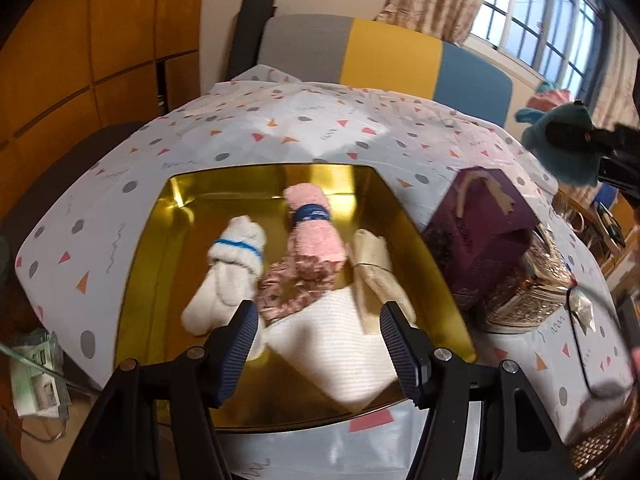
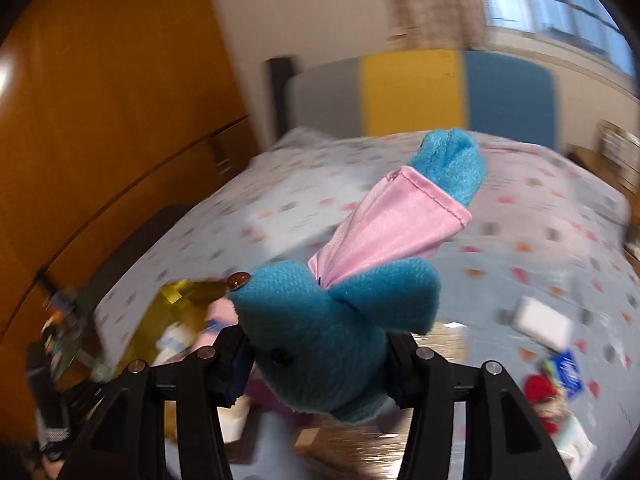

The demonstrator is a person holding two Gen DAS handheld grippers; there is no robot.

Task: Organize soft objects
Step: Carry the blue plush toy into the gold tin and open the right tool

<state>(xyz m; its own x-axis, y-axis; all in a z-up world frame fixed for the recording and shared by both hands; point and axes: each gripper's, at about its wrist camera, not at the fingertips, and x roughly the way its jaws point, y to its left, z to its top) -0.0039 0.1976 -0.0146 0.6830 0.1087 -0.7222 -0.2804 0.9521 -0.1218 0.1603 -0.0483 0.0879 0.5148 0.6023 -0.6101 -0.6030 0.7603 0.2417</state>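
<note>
Your left gripper [image 1: 318, 322] hangs with its jaws spread wide and nothing between them, low over the near edge of the gold tray [image 1: 152, 240]. The tray sits on the bed [image 1: 280, 128] with its patterned sheet. In the tray lie a white rolled towel [image 1: 230, 276] with a blue band, a pink rolled towel [image 1: 314, 226] with a dark blue band, a pink scrunchie [image 1: 296, 284], a cream cloth bundle [image 1: 374, 268] and a white folded cloth [image 1: 344, 348], all close together. The scrunchie touches both the pink towel and the white cloth. Just beside the tray's right side stands a purple box [image 1: 480, 236].

Your right gripper [image 2: 320, 354] is clamped on a blue plush toy [image 2: 320, 332] with pink fabric wings, held in the air above the bed. The left view shows the toy at its far right edge, well apart from the tray.
</note>
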